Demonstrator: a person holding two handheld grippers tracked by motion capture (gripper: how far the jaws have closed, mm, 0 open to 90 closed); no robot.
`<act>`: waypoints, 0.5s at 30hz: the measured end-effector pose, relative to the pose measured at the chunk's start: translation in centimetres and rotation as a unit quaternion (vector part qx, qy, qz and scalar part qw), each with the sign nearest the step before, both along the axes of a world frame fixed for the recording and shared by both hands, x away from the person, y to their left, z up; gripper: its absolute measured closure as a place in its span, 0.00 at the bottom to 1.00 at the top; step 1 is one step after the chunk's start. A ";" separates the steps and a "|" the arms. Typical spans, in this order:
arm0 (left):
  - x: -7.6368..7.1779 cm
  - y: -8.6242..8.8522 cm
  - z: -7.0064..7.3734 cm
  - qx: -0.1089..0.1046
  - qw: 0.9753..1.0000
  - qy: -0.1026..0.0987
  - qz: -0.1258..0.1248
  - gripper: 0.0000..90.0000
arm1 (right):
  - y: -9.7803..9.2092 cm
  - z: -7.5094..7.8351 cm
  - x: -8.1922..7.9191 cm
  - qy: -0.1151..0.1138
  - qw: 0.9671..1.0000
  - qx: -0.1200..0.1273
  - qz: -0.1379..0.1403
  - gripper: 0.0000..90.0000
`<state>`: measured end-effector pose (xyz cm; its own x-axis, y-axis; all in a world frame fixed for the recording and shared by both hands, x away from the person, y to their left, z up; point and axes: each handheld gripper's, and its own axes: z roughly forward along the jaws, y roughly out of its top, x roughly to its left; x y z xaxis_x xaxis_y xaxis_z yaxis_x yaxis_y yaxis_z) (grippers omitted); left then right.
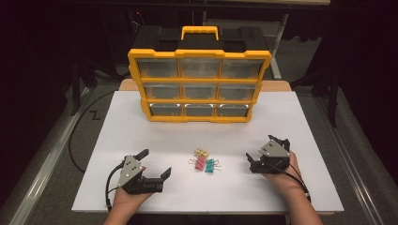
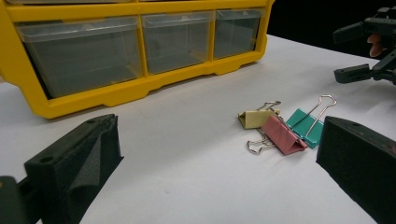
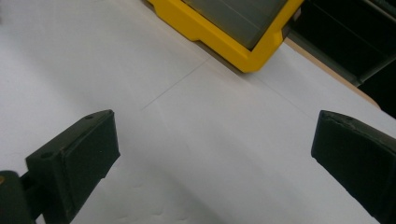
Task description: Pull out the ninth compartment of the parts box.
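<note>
The left tongs (image 1: 155, 164) rest on the white tabletop (image 1: 141, 136) at about 7 o'clock, jaws spread wide with nothing between them and nothing touching them. In the left gripper view the jaws frame bare tabletop, with the clips lying ahead toward 2 o'clock, near the right jaw but apart from it.

The right tongs (image 1: 263, 152) sit at about 4 o'clock, also wide open and empty; the right gripper view has bare tabletop between its jaws and a yellow corner of the organizer (image 3: 243, 44) at 12 o'clock.

Three binder clips lie together between the two tongs, just below the tabletop's middle: a yellow clip (image 2: 254, 119), a pink clip (image 2: 282, 135) touching it, and a teal clip (image 2: 306, 126) against the pink one. The organizer (image 1: 199, 84) stands upright at 12 o'clock, drawers shut, well apart from the clips.
</note>
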<state>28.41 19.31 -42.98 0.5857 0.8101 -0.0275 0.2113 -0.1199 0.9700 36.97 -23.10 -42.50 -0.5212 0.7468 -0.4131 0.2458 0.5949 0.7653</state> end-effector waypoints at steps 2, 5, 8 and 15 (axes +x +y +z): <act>0.0 0.0 -0.1 -0.001 1.000 -0.004 0.002 0.00 | 0.4 0.0 -0.2 -0.005 1.000 -0.014 0.006 0.02; 0.0 0.1 -0.1 -0.010 1.000 -0.007 0.002 0.00 | 0.8 0.0 -0.4 -0.011 0.999 -0.028 0.014 0.02; 0.1 0.2 -0.1 -0.010 1.000 -0.004 -0.004 0.00 | 1.1 -0.1 -0.6 -0.015 0.999 -0.040 0.022 0.02; 0.0 0.0 -0.1 -0.001 1.000 0.004 -0.002 0.01 | 1.7 -0.6 -0.8 -0.023 0.997 -0.072 0.031 0.02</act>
<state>28.44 19.32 -43.10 0.5892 0.8073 -0.0337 0.2192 -0.1196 0.9683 36.17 -21.41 -43.07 -0.5428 0.6440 -0.5390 0.1706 0.7130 0.6801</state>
